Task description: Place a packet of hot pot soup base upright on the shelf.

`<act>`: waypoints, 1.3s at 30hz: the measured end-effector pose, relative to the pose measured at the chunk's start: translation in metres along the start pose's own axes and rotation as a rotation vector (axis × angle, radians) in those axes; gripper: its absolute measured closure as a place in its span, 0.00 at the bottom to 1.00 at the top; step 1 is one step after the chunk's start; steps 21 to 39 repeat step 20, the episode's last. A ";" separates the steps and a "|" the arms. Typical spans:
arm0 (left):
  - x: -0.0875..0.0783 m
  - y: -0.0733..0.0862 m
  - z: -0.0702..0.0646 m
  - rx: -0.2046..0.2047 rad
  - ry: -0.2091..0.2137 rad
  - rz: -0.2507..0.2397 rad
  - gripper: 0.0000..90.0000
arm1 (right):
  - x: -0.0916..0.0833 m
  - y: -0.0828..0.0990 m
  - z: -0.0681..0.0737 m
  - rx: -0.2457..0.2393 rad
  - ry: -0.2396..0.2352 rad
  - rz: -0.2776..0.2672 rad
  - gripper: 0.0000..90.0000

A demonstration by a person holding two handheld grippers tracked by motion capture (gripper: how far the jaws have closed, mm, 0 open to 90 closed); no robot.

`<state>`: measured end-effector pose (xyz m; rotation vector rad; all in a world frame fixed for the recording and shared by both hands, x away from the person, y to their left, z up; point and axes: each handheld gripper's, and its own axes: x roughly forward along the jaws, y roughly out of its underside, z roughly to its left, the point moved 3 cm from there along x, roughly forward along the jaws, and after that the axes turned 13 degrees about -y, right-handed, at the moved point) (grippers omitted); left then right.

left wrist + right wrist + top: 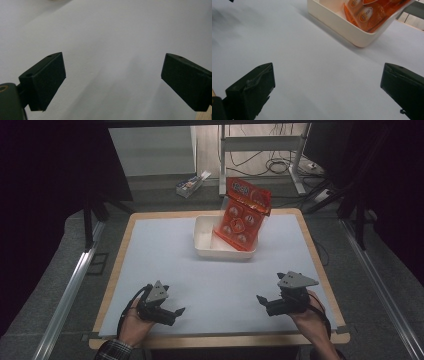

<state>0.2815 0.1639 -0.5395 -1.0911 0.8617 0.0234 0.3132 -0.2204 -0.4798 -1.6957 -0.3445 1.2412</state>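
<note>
Resting low on the table (165,265), I hold my left gripper (175,312) at about seven o'clock of the pale sheet, its jaws spread wide with nothing between them. In the left gripper view the gripper (113,75) looks along bare white surface, one black pad at each side and a broad gap between; a sliver of the wooden table edge shows at the lower right corner.

My right gripper (261,301) sits at about five o'clock, well apart from the left, jaws likewise parted and empty. My right hand (312,317) grips it from behind, and my left hand (134,325) does the same on the other side, a checked cuff showing at the wrist.

At twelve o'clock, toward the far edge, stands the white tub (205,242). The orange packet (242,215) leans in it, tilted, its lower end inside the tub toward the right wall and its top sticking up well above the rim. From the right gripper view the gripper (328,85) points toward the tub (337,23) at about one o'clock, and the packet (372,11) shows inside with round clear pods on its face. Both grippers are well apart from the tub.
</note>
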 end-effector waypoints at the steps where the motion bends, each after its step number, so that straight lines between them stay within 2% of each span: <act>1: 0.000 0.000 0.000 -0.001 0.001 0.000 0.06 | 0.000 0.003 0.000 0.001 0.002 0.005 0.00; 8: 0.001 0.001 0.000 0.004 -0.003 0.003 0.06 | 0.003 0.022 -0.002 0.046 -0.001 0.038 0.00; 15: 0.001 0.003 0.003 0.000 -0.015 0.001 0.06 | 0.013 0.034 -0.003 0.051 -0.010 0.094 0.00; 20: 0.002 0.002 0.003 0.001 -0.018 0.001 0.06 | 0.014 0.035 -0.005 0.071 -0.012 0.102 0.00; 39: 0.002 0.002 0.003 0.001 -0.018 0.001 0.06 | 0.014 0.035 -0.005 0.071 -0.012 0.102 0.00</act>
